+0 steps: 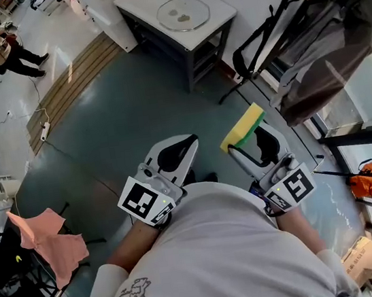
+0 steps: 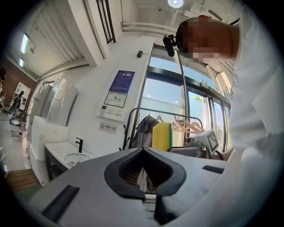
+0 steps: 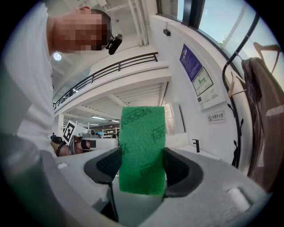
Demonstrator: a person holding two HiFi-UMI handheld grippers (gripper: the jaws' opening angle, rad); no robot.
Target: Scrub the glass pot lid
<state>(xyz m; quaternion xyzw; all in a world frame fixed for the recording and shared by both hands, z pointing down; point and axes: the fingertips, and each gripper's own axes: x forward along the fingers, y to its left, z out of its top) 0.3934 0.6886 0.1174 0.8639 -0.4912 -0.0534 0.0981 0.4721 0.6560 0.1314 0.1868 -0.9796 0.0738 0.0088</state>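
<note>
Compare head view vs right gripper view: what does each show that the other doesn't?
Head view only: the glass pot lid on the white table, and the pink cloth. Right gripper view only: print on the sponge's green face, clamped between the right gripper's pads, and the wall poster. Both: sponge, left gripper, right gripper.

1. Glass lid point(image 1: 183, 13): clear, glossy; on counter point(image 1: 145, 2) w/ smooth white top.
2. Sponge point(image 3: 142, 150): rough green scour face, yellow foam.
3. Right gripper point(image 3: 142, 166): matt grey plastic, ribbed blk pads point(image 3: 105, 166).
4. Floor point(image 1: 132, 110) by counter: glossy teal; wood slats point(image 1: 76, 74) left of it.
</note>
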